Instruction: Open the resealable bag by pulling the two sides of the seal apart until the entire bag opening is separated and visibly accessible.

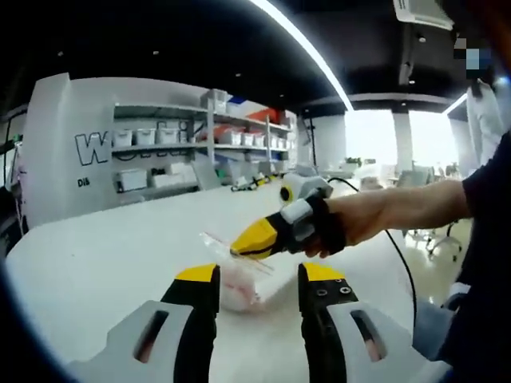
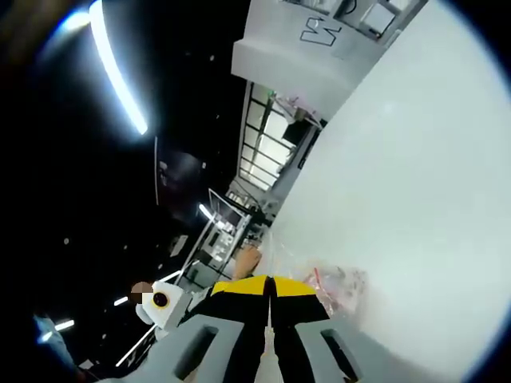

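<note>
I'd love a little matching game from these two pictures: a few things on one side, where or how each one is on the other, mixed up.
Things:
1. bag
2. left gripper
3. right gripper
4. shelves

States:
A. jaws spread apart
B. at the back wall, holding bins
C. lying on the white table
D. jaws closed, pinching the bag's top edge

Pairs: 1-C, 2-A, 3-D, 4-B

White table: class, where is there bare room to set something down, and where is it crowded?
The white table is bare to the left of the resealable bag, back towards the shelving. It is crowded at the bag: the right gripper pinches its top edge, and the left gripper stands open just before it.
</note>
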The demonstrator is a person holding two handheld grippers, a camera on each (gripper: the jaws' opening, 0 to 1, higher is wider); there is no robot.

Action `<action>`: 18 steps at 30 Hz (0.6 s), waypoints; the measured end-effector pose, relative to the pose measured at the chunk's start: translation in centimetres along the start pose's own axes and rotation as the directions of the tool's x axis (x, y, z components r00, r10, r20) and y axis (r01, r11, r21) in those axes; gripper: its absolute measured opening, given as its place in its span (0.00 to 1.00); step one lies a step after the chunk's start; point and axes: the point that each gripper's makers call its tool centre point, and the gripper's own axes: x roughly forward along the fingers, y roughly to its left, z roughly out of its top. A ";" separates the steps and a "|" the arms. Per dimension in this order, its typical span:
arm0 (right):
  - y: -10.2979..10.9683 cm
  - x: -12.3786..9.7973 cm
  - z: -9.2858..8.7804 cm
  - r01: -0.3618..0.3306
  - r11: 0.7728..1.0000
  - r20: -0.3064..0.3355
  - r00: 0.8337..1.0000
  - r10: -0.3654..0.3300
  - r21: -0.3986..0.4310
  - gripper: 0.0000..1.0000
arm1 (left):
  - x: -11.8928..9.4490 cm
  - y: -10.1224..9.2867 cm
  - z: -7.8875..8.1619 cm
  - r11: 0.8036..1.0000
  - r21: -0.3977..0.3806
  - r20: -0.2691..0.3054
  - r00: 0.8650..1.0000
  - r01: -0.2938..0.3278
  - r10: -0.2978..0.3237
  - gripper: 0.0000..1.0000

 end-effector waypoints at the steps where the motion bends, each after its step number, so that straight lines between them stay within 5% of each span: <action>1: 0.0 0.0 0.0 0.001 1.000 0.001 1.000 -0.001 -0.001 0.00 | 0.1 0.2 0.0 1.000 -0.019 0.001 1.000 -0.003 0.003 0.39; 6: 0.1 0.0 0.0 0.000 1.000 0.001 1.000 0.000 -0.004 0.00 | 0.8 0.9 -0.3 0.993 -0.115 0.002 1.000 0.007 -0.007 0.37; 18: 0.2 0.3 -0.2 0.007 1.000 -0.006 1.000 -0.007 -0.025 0.00 | 1.9 1.3 -0.4 0.983 -0.184 -0.009 1.000 0.014 -0.016 0.34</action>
